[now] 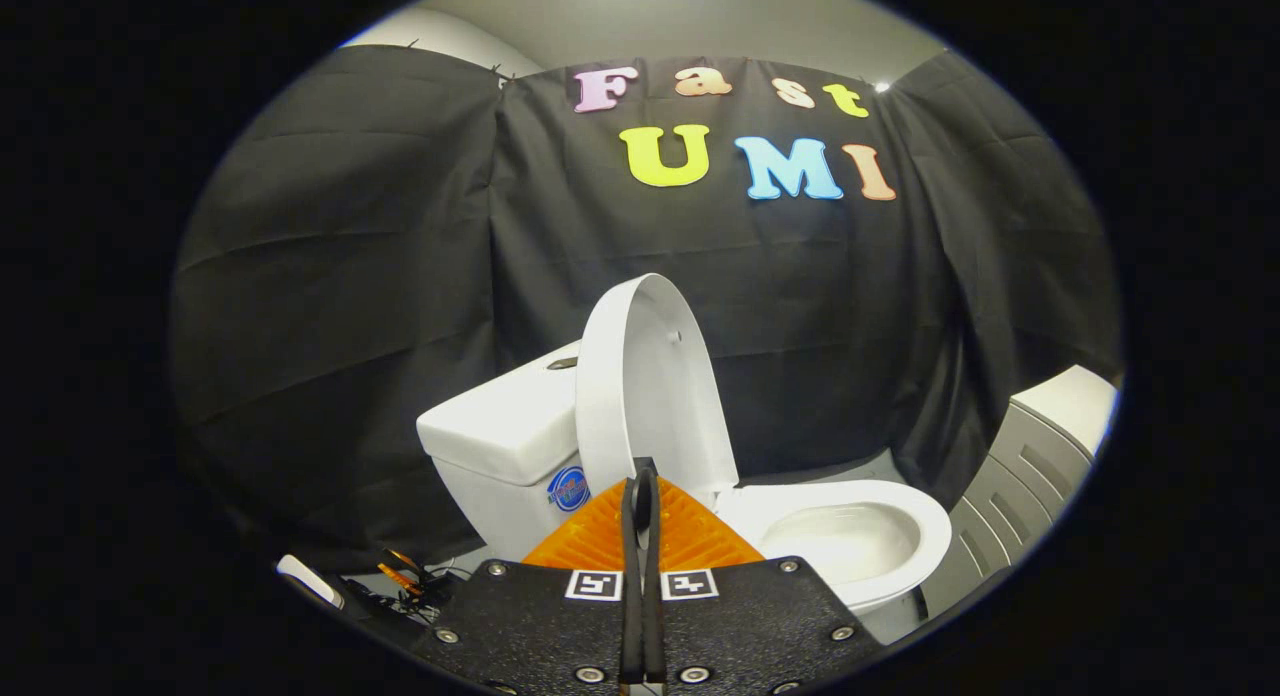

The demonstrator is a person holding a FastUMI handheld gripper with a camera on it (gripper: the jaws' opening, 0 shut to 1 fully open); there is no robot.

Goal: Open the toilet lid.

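Standing upright against the cistern (500, 431), the toilet lid (650, 386) is already raised, its smooth white underside turned toward the bowl (850, 536) and its top edge leaning back a little over the tank. From here it looks like a thin, stiff shell of moulded plastic: light for its size, rigid enough to swing as one piece on hinges hidden behind the hand-held gripper, and glossy enough to be slippery under a pinch. I would judge the free rim, the rounded edge farthest from the hinges, the sensible place to take hold or push, since that gives the most leverage and the lid is too broad to clasp anywhere else. It should not be let fall either way; a hard plastic lid knocking against ceramic could crack or chip.

The lid is an elongated oval, plain white, with a couple of small bumpers showing on the inner face. The seat ring lies flat on the bowl, whose opening is bare to the right of the fingers.

The hand-held gripper (640, 506) has its two fingers pressed together with nothing between them, clenched on air, their tips pointing at the lid's lower part; whether they touch it I cannot tell. A grey cabinet (1030, 476) stands beyond the bowl.
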